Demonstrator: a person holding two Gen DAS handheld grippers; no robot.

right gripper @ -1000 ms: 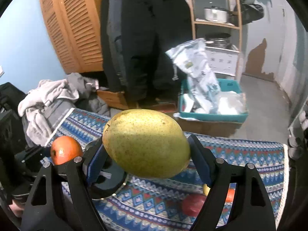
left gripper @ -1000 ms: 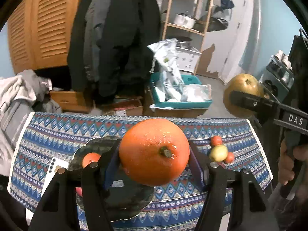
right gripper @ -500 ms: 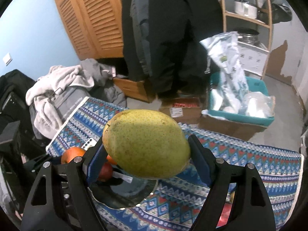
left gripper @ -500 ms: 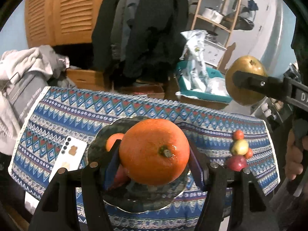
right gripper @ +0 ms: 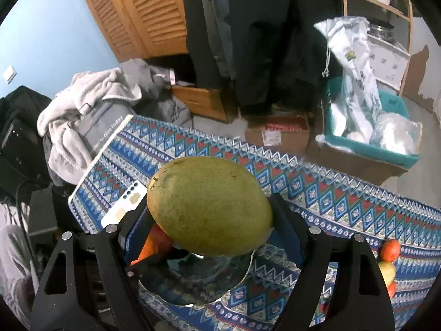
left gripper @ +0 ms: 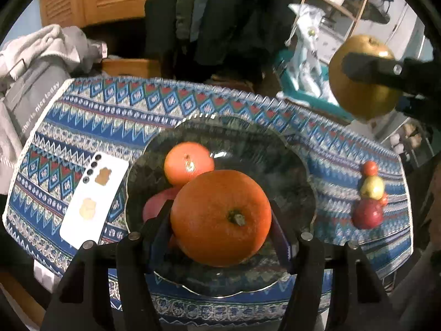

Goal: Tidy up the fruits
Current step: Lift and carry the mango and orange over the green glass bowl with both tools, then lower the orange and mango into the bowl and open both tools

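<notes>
The left tongs point(left gripper: 220, 237) are clamping a firm, waxy orange point(left gripper: 220, 216) across its middle; the right tongs point(right gripper: 209, 231) are gripping a heavier, bruisable mango point(right gripper: 209, 205) over the glass plate point(left gripper: 289, 165)

Both fisheye views are dim and indoor-lit from above, with bright glare spots on the held orange point(left gripper: 220, 216) and glass plate point(left gripper: 289, 171), strong barrel distortion and black vignetting at the corners, and soft blur on the background and the table's point(left gripper: 110, 110) far edge.
</notes>
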